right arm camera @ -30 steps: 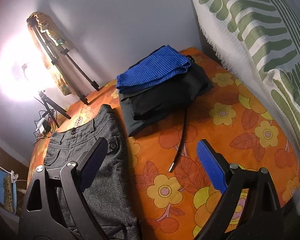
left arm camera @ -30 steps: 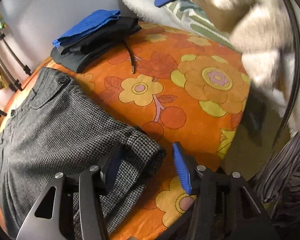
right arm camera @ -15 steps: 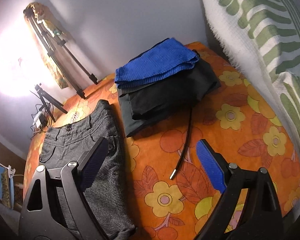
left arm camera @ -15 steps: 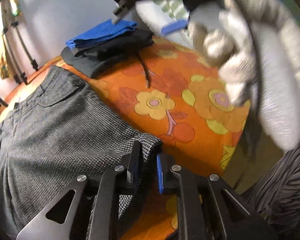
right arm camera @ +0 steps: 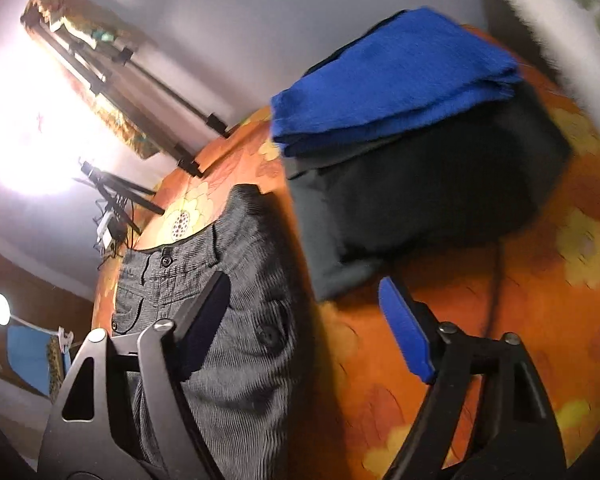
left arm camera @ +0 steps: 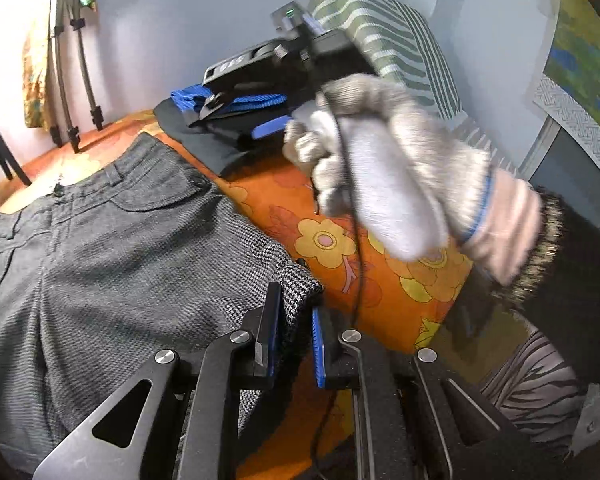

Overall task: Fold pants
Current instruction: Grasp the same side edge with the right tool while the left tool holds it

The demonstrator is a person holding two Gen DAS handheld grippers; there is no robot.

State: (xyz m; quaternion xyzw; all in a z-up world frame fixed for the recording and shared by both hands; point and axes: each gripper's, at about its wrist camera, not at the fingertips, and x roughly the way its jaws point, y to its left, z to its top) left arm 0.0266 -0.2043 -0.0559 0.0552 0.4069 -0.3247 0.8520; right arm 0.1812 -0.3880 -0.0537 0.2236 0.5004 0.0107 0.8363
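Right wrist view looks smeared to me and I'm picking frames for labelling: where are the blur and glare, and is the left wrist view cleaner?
Right wrist view: motion blur smears the blue folded cloth and floral bedspread; a lamp blows out the left side. Left wrist view: grey pants sharp, only the gloved hand blurred.

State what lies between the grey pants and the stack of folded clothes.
In the right wrist view, only a narrow strip of orange floral bedspread separates the grey pants from the folded stack.
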